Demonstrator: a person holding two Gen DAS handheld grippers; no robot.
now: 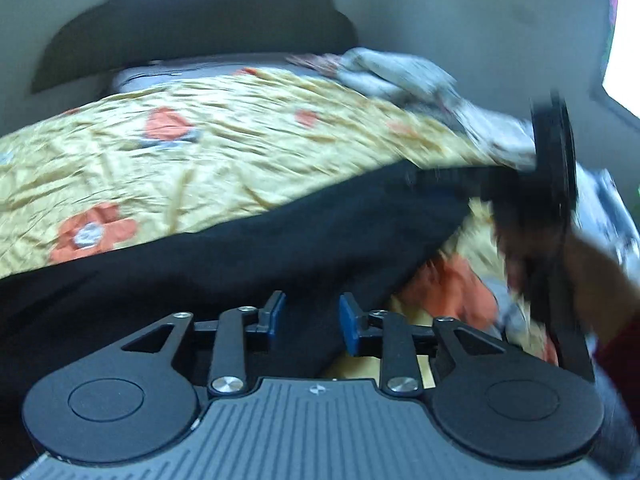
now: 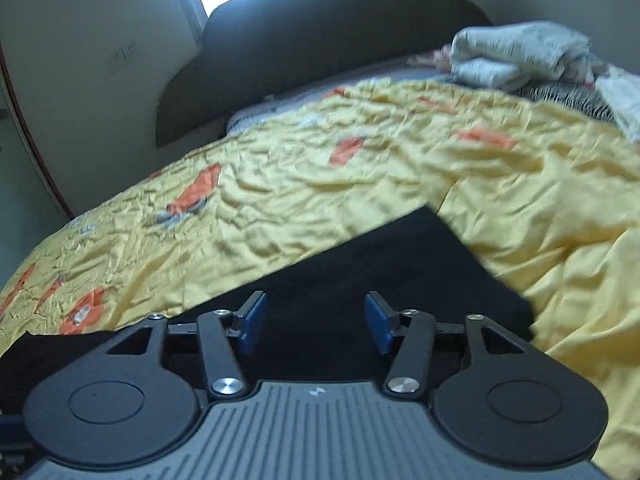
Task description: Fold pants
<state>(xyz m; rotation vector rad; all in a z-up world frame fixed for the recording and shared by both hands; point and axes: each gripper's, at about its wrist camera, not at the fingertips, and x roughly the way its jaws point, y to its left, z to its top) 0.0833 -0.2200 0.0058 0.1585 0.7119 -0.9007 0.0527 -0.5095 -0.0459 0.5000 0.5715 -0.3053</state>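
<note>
I am holding my left tool (image 1: 312, 320) just above the black soft-fabric pants (image 1: 224, 248), its blue pads standing apart with nothing pinched between them; dark cloth is lying under the gap but the pads are not pressing on it. My right tool (image 2: 316, 324) is doing the same in its own view, jaws parted wider over a flat black panel of the pants (image 2: 400, 272), gripping nothing. In the left view the right tool (image 1: 554, 160) is showing as a blurred dark shape at the far end of the garment, with my hand (image 1: 588, 276) behind it.

The pants are lying across the near part of the bed, on the crumpled yellow bedspread with orange flowers (image 2: 320, 184), stretching as a long dark band from one tool to the other. In the right view one corner is sitting square and flat, which I am reading as a fold already laid. A pale bundled cloth (image 2: 520, 56) is resting well apart near the dark headboard (image 2: 320, 40).

I am judging the fabric to be light, limp and not fragile: it is going to sag and drape wherever unsupported, and could drag the loose bedspread along. I am thinking the best hold is at an edge or corner, pinching through all layers at both ends so the fold is staying aligned
</note>
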